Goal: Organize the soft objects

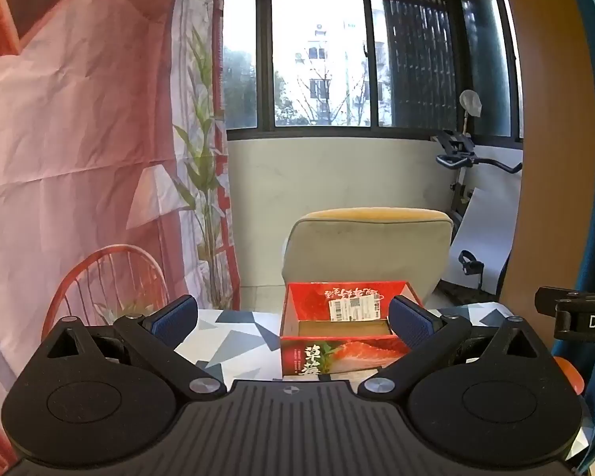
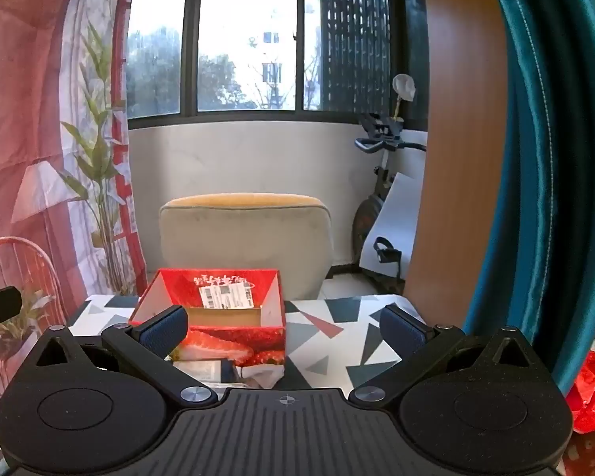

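A red strawberry-print cardboard box [image 1: 339, 351] stands open-topped on the table, a white shipping label on its inner far wall. My left gripper [image 1: 293, 319] is open, its blue pads wide apart, and the box shows between them, farther off. In the right wrist view the same box [image 2: 226, 341] sits left of centre. Small soft items, white cloth and a blue-and-white packet [image 2: 234, 373], lie just in front of it, partly hidden by the gripper body. My right gripper [image 2: 283, 327] is open with nothing between its fingers.
The table [image 2: 337, 341] wears a cloth with grey, blue and red triangles. Behind it stands a beige chair [image 1: 367, 246]. A red crinkly bag [image 2: 591, 392] lies at the right, by a teal curtain [image 2: 555, 158]. A printed backdrop [image 1: 79, 139] hangs on the left, an exercise bike [image 1: 464, 166] by the window.
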### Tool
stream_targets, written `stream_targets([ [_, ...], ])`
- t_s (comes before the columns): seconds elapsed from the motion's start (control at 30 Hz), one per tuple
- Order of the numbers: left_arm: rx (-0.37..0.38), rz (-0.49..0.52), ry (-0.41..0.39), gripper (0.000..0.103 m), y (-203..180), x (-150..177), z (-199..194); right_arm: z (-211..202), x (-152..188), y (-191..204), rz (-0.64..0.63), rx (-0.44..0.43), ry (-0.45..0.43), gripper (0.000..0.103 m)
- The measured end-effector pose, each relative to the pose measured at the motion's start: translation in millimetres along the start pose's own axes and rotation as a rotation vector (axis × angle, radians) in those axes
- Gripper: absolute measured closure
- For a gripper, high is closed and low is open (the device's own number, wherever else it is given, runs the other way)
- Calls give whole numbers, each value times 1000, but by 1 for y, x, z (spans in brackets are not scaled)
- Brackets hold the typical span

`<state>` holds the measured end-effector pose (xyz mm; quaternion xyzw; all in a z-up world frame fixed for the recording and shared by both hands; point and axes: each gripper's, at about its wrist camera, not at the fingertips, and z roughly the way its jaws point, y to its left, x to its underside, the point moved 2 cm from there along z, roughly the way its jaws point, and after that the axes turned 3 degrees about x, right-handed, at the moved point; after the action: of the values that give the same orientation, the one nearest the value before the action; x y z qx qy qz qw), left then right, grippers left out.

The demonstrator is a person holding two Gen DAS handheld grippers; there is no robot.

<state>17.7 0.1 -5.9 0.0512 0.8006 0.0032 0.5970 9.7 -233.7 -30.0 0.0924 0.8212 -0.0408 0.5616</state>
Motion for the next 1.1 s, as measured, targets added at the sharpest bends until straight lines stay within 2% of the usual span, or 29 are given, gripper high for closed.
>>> stream_targets([
  [0.13, -4, 21, 8, 0, -7, -2, 0, 0, 1, 0, 1, 1, 5, 0],
  [1.1, 5, 4, 21, 0, 1, 0, 1, 0, 0, 1, 3, 1, 1, 0],
])
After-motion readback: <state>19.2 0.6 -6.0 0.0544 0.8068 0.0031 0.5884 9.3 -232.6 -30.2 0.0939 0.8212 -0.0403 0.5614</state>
